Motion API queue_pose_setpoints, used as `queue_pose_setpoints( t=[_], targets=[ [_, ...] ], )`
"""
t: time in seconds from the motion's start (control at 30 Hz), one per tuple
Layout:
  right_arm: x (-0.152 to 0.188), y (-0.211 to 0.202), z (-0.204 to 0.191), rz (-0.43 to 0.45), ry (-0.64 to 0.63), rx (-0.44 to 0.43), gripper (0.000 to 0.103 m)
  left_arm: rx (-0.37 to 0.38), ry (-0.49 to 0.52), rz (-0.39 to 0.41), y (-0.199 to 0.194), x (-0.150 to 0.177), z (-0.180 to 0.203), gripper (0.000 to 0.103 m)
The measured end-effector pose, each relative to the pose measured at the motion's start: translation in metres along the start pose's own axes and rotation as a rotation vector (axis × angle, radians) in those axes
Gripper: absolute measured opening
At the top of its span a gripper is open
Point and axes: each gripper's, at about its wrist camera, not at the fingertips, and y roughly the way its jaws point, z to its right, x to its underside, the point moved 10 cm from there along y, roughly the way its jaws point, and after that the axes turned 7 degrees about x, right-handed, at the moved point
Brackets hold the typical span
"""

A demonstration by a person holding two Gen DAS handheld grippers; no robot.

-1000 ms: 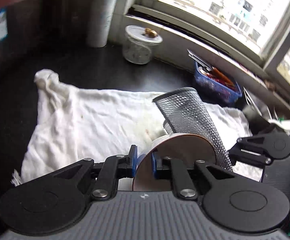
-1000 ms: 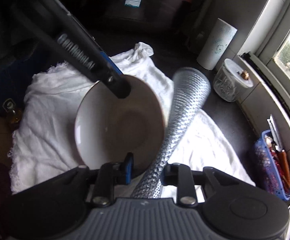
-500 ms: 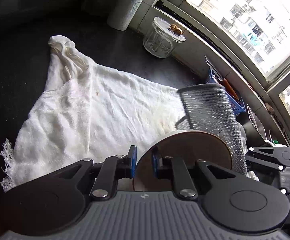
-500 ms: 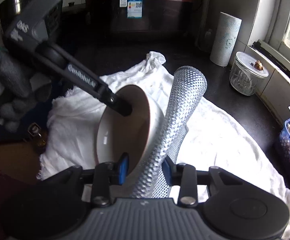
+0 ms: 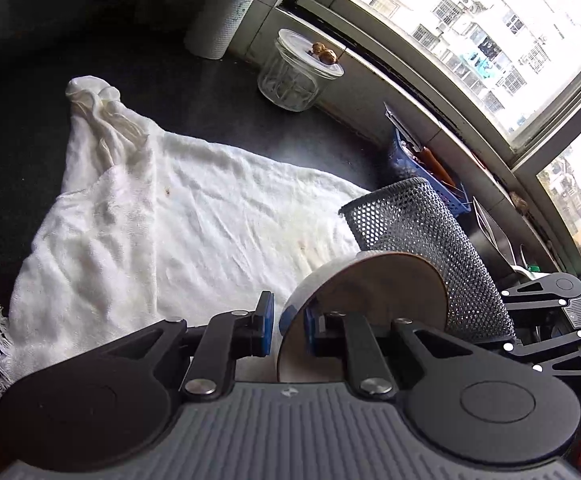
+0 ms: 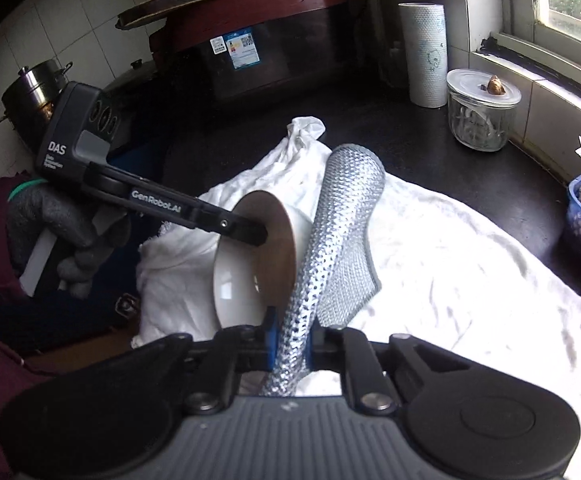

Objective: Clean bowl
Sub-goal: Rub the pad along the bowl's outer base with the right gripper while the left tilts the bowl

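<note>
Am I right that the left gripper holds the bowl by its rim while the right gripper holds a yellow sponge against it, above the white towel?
Not quite. The right gripper holds a silver mesh scouring cloth, not a yellow sponge; the right wrist view shows it beside the bowl. The rest stands: the left gripper clamps the bowl's rim, above the white towel.

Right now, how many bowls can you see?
1. The bowl is tipped on its side above the white towel, its rim pinched by the left tongs, beside the silver mesh scrubber. Others may be hidden.
</note>
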Motion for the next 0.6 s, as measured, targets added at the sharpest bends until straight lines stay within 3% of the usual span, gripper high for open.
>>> queue_pose_setpoints(
  t=[0.2, 0.27, 0.33, 0.37, 0.6],
  targets=[
    [0.004, -0.005, 0.000, -0.008, -0.059, -0.012, 0.012, -0.021, 0.046, -0.018, 0.001, -0.001, 0.002, 0.015],
    [0.004, -0.006, 0.004, -0.004, -0.083, 0.027, 0.012, -0.105, 0.180, -0.046, 0.002, -0.001, 0.009, 0.015],
    [0.007, -0.001, 0.005, -0.023, -0.192, 0.116, 0.010, -0.198, 0.360, -0.077, 0.004, 0.002, 0.018, 0.013],
    [0.009, 0.003, 0.000, -0.025, -0.251, 0.142, 0.009, -0.213, 0.381, -0.087, 0.006, 0.003, 0.019, 0.012],
    [0.026, 0.027, -0.037, -0.020, -0.633, 0.265, 0.009, -0.081, 0.054, -0.056, 0.003, 0.002, 0.004, 0.012]
  ],
)
